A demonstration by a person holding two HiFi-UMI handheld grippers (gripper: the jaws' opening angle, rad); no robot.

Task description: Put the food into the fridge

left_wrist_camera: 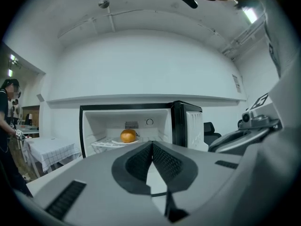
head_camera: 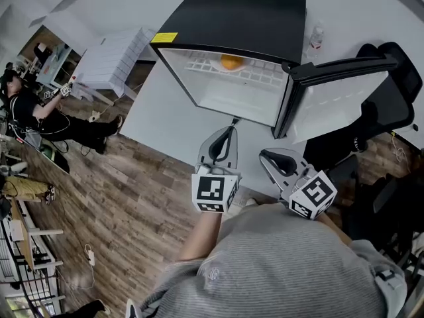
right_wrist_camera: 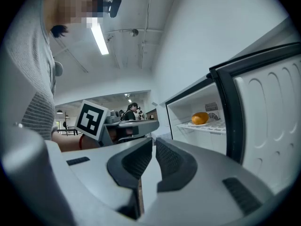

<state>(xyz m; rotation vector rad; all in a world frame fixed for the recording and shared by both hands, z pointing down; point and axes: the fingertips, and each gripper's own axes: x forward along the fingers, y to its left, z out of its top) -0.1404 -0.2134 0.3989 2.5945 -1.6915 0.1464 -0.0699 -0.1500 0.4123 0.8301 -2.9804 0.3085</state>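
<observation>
A black mini fridge (head_camera: 238,18) stands on the white table (head_camera: 165,121) with its door (head_camera: 338,101) swung open to the right. An orange (head_camera: 231,62) (left_wrist_camera: 128,136) (right_wrist_camera: 200,118) lies on a white plate (left_wrist_camera: 115,142) on the wire shelf inside. My left gripper (head_camera: 233,126) (left_wrist_camera: 152,145) is shut and empty, pointing at the fridge opening from just in front of it. The right gripper (head_camera: 263,155) (right_wrist_camera: 154,142) hangs beside it, nearer the door, with its jaws together and nothing between them.
A black office chair (head_camera: 391,78) stands right of the open door. A small bottle (head_camera: 317,38) sits behind the fridge. At the far left there is a cloth-covered table (head_camera: 109,58) and a seated person (head_camera: 26,114) on the wooden floor.
</observation>
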